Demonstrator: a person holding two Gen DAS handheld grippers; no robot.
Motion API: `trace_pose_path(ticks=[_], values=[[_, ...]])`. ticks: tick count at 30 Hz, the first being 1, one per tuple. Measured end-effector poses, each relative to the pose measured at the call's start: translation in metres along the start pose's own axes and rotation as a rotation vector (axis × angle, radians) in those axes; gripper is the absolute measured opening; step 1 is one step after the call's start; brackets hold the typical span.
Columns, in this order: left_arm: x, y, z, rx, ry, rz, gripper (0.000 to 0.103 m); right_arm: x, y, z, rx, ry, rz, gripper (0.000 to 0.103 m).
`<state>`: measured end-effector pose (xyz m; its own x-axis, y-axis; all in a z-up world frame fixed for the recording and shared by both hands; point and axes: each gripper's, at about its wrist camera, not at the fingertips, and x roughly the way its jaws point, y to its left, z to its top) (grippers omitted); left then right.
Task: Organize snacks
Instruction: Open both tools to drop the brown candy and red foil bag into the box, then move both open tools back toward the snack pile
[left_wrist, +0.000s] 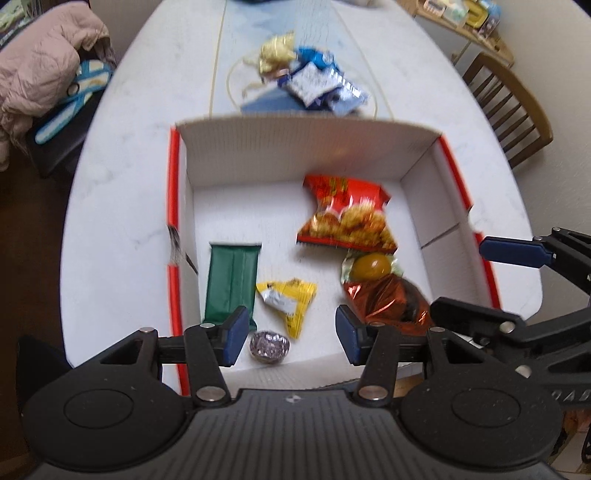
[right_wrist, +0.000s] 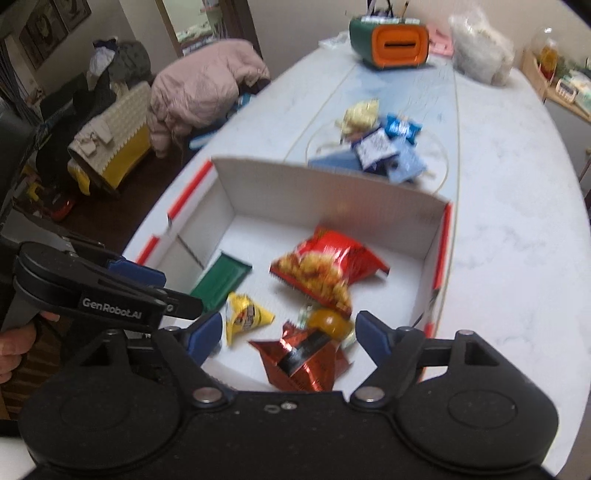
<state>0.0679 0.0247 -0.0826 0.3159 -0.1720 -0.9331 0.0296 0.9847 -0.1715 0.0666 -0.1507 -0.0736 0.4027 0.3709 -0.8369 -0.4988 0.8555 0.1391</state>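
Observation:
A white cardboard box (left_wrist: 295, 147) (right_wrist: 325, 184) with red edges sits on the white table. On its floor lie a green bar (left_wrist: 231, 280) (right_wrist: 221, 278), a yellow triangular packet (left_wrist: 290, 302) (right_wrist: 245, 315), a red snack bag (left_wrist: 347, 214) (right_wrist: 325, 262), a round amber sweet (left_wrist: 371, 266) (right_wrist: 327, 321) and a shiny red wrapper (left_wrist: 388, 299) (right_wrist: 299, 365). A silver foil sweet (left_wrist: 269, 347) shows only in the left wrist view. My left gripper (left_wrist: 291, 338) hangs open above the box's near side, its jaws empty. My right gripper (right_wrist: 290, 338) is open above the shiny red wrapper, its pads clear of it.
A pile of blue, white and gold snack packets (left_wrist: 306, 81) (right_wrist: 380, 144) lies on the table beyond the box. Farther back stand an orange-and-green container (right_wrist: 391, 40) and a clear plastic bag (right_wrist: 480, 51). A wooden chair (left_wrist: 509, 107) is at the right, a pink jacket (left_wrist: 44, 62) at the left.

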Motion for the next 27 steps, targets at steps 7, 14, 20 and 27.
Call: trace_pose_path(ticks=[7,14,20,27], values=[[-0.042,-0.004,0.017,0.022,-0.107,-0.002,0.058,-0.031,-0.009,0.024,-0.004,-0.082,-0.006,0.085],[-0.072,-0.009,0.045,0.043,-0.181,0.018,0.06,-0.05,-0.021,0.054,-0.006,-0.156,-0.011,0.093],[-0.086,-0.009,0.074,0.03,-0.244,0.024,0.07,-0.055,-0.035,0.081,-0.006,-0.2,-0.004,0.101],[-0.085,-0.013,0.123,0.01,-0.266,0.062,0.072,-0.049,-0.06,0.116,-0.012,-0.204,0.003,0.101]])
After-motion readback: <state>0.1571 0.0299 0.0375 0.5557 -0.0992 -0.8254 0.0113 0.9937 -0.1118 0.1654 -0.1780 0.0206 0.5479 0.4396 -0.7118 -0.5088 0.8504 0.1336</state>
